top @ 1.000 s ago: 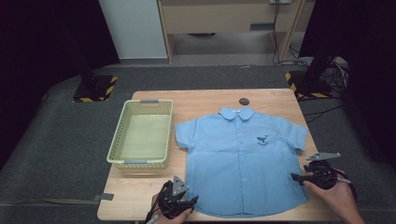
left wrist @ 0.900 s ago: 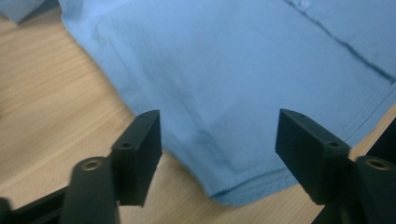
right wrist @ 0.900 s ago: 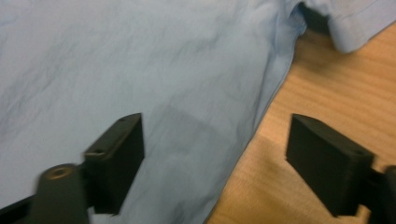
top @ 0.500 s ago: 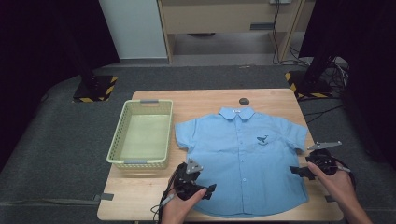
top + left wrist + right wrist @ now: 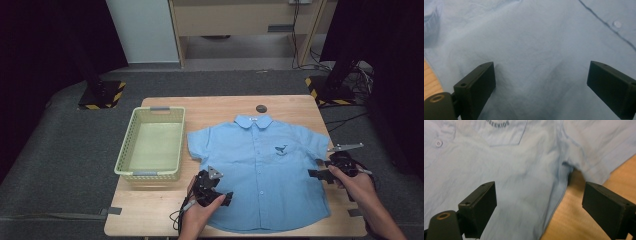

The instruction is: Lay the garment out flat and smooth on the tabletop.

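Since the earlier frame both grippers moved inward over the blue shirt point(image 5: 262, 170), lying flat on the tabletop point(image 5: 220, 107). Left gripper point(image 5: 216, 192) and right gripper point(image 5: 325, 172) have just opened their fingers wide, empty. A shallow pinch could bunch the fabric.

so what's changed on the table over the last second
The left gripper moved from the table's near edge up and in over the blue shirt's lower left part. The right gripper edged inward to the shirt's right side, under the sleeve. Both sets of jaws have just been opening and stand wide above the cloth, gripping nothing. The shirt still lies flat and buttoned; the green basket and the small dark disc stayed put.
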Motion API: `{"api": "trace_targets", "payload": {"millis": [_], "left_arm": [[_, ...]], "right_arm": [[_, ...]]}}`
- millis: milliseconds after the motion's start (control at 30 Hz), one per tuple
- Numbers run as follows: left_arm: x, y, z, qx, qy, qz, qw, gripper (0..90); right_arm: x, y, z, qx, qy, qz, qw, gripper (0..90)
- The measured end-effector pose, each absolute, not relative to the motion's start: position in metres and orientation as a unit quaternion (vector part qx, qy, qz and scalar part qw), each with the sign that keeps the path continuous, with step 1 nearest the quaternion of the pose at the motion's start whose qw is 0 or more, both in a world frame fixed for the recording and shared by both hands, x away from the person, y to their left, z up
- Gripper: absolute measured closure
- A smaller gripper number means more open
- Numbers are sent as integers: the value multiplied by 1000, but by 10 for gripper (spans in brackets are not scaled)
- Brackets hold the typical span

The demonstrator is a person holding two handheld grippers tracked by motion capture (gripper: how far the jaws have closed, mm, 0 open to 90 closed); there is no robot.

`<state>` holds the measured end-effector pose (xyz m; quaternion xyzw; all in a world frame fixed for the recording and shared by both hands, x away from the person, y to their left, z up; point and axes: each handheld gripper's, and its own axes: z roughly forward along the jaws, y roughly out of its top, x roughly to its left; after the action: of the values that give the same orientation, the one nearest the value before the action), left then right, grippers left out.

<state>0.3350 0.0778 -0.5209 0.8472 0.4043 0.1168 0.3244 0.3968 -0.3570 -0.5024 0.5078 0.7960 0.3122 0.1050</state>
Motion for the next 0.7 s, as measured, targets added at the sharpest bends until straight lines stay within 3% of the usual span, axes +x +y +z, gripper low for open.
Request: {"api": "trace_targets", "payload": {"millis": [133, 700], "left_arm": [[332, 82, -523, 849, 401, 134, 318, 78], [327, 88, -536, 852, 392, 150, 314, 43]], "right_arm": [[401, -354, -494, 496, 791, 329, 142, 124], [444, -369, -468, 514, 769, 347, 152, 96]]}}
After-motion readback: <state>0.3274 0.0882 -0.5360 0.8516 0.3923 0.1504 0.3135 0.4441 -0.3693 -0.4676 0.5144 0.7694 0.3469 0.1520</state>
